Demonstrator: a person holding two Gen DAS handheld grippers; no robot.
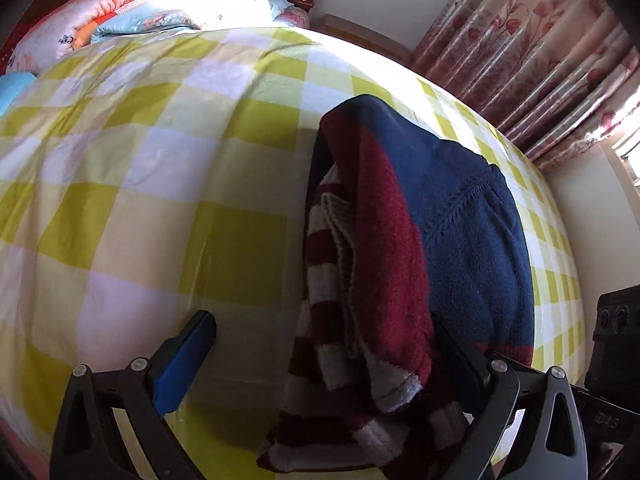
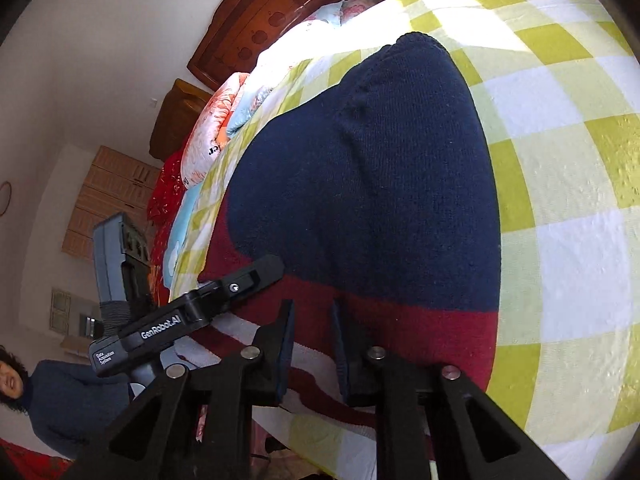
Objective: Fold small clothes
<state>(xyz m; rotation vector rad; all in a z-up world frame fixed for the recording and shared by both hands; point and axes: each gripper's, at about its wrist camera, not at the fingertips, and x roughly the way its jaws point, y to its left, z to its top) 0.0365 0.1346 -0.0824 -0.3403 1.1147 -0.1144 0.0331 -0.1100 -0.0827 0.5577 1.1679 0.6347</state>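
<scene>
A small knitted sweater, navy with a dark red band and red-and-white stripes [image 1: 400,264], lies partly folded on a yellow-and-white checked bed cover [image 1: 160,200]. In the left wrist view its striped edge drapes over the right finger; the blue-padded left finger [image 1: 188,356] stands far apart, so my left gripper [image 1: 320,344] is open. In the right wrist view the sweater [image 2: 368,184] lies ahead, and my right gripper [image 2: 312,320] is nearly closed over its red hem, jaws a narrow gap apart. The left gripper's finger [image 2: 240,284] rests on the sweater's left edge.
Folded quilts and pillows [image 1: 132,12] lie at the head of the bed by a wooden headboard [image 2: 272,12]. Floral curtains [image 1: 540,52] hang beyond the far side. A person in a blue top [image 2: 48,396] is at lower left.
</scene>
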